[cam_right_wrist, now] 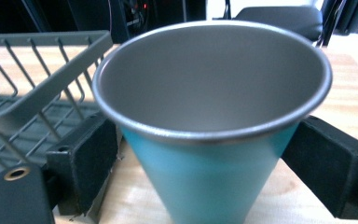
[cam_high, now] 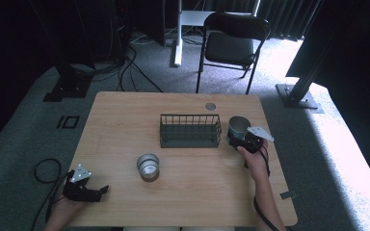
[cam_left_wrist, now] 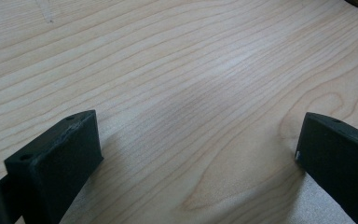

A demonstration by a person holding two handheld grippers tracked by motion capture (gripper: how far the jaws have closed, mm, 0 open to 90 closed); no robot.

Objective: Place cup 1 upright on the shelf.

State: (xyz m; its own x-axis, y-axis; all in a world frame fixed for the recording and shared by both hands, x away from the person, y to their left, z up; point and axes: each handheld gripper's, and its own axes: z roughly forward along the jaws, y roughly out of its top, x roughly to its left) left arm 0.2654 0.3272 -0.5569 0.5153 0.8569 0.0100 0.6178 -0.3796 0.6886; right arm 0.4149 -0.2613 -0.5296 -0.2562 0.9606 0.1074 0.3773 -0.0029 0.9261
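Now gripping teal tapered metal cup [cam_right_wrist: 209,154] in right gripper [cam_high: 247,139], jaws clamped on its sides; next, lifting into dark wire basket [cam_high: 191,130]. Left gripper [cam_left_wrist: 200,154] idle, jaws apart.

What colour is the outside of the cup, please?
Turquoise blue cup, best in the right gripper view.

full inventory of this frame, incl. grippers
Teal cup: 1, teal with metal inside, upright between the right gripper's jaws, right of the rack.
Silver cup: 1, metal, upright on the table in front of the rack.
Wire rack: 1, dark green, table centre.
Table: 1, light wood.
Folding chair: 1, black, behind the table.
Left gripper: 1, black, open over bare wood at the near left corner.
Right gripper: 1, black, around the teal cup.
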